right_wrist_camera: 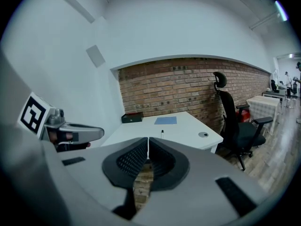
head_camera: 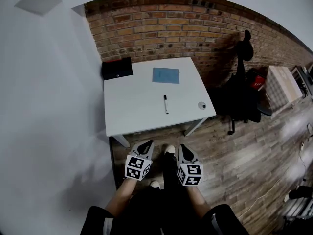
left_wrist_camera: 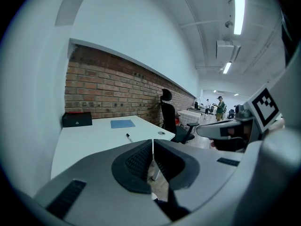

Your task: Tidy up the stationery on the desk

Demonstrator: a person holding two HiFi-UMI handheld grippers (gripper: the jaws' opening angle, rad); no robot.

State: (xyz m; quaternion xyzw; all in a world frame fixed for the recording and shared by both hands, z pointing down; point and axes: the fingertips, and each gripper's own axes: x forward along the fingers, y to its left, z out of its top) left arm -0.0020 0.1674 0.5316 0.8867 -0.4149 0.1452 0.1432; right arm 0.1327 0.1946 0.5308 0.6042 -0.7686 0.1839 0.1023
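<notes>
A white desk (head_camera: 142, 109) stands against the brick wall. On it lie a black marker pen (head_camera: 166, 104), a blue notebook (head_camera: 165, 75), a black box (head_camera: 117, 68) at the far left corner and a small round grey object (head_camera: 201, 105) near the right edge. My left gripper (head_camera: 145, 146) and right gripper (head_camera: 185, 152) hang side by side in front of the desk, well short of it. Both are shut with nothing between the jaws. The pen (left_wrist_camera: 128, 136) (right_wrist_camera: 162, 133) shows small beyond each gripper's jaws.
A black office chair (head_camera: 240, 89) stands right of the desk on the wooden floor. A checked table (head_camera: 280, 88) and a red object (head_camera: 257, 82) sit further right. A white wall runs along the left. People stand far off (left_wrist_camera: 219, 107).
</notes>
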